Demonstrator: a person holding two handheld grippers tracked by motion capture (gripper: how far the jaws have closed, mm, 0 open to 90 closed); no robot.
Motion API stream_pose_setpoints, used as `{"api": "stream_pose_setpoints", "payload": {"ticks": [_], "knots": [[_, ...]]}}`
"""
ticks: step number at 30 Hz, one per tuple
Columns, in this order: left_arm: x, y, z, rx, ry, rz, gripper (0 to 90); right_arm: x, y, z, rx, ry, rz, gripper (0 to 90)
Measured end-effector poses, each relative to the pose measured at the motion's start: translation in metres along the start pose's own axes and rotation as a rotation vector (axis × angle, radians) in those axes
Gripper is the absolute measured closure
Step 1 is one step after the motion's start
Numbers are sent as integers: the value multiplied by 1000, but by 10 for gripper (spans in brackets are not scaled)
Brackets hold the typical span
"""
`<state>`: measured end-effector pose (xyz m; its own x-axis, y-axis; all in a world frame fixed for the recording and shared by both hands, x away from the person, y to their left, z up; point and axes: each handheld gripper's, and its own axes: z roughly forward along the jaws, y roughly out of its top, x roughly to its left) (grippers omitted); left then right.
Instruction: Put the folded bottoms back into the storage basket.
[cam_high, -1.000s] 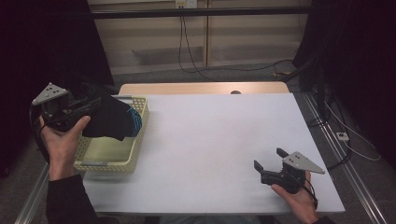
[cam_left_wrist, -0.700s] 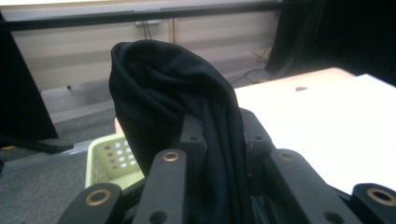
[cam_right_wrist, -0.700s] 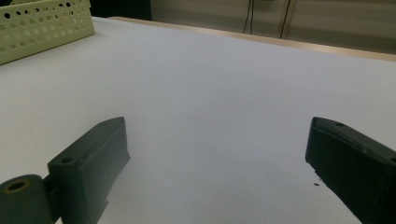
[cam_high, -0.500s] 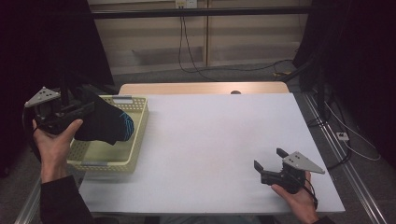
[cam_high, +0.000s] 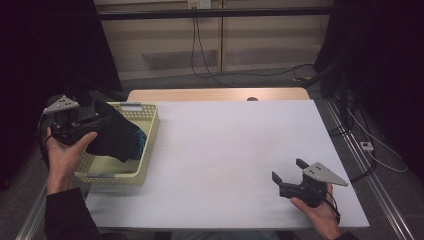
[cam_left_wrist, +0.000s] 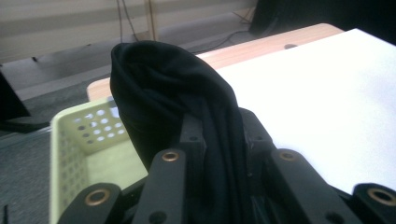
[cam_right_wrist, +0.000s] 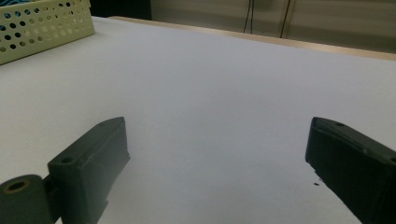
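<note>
Black, soft folded cloth (cam_left_wrist: 173, 93) is clamped in the left claw (cam_high: 97, 122) above a perforated pale-yellow plastic basket (cam_high: 145, 150); the right claw (cam_high: 290, 172) rests apart on the smooth white counter (cam_high: 225, 145).

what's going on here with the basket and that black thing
A person works at a white table with a gripper in each hand. The left gripper is clamped on a bunched black cloth, holding it over the pale yellow basket at the table's left edge. The right gripper rests open near the front right corner, holding nothing.
</note>
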<state>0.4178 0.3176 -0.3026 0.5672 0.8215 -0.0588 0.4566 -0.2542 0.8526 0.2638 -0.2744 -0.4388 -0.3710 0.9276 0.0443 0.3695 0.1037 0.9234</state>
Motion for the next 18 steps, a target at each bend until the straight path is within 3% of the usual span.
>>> {"api": "stream_pose_setpoints", "payload": {"ticks": [4,7,10,14,18], "knots": [[-8,3,10,-8,-30,19,749,0,0,0,1,0,0,57],[-13,4,20,15,-29,56,750,0,0,0,0,0,0,57],[-16,5,26,18,-35,63,749,0,0,0,1,1,1,57],[-19,5,34,-20,-110,84,748,0,0,0,1,1,2,57],[-13,3,34,-36,-125,70,745,0,0,0,1,3,0,57]]}}
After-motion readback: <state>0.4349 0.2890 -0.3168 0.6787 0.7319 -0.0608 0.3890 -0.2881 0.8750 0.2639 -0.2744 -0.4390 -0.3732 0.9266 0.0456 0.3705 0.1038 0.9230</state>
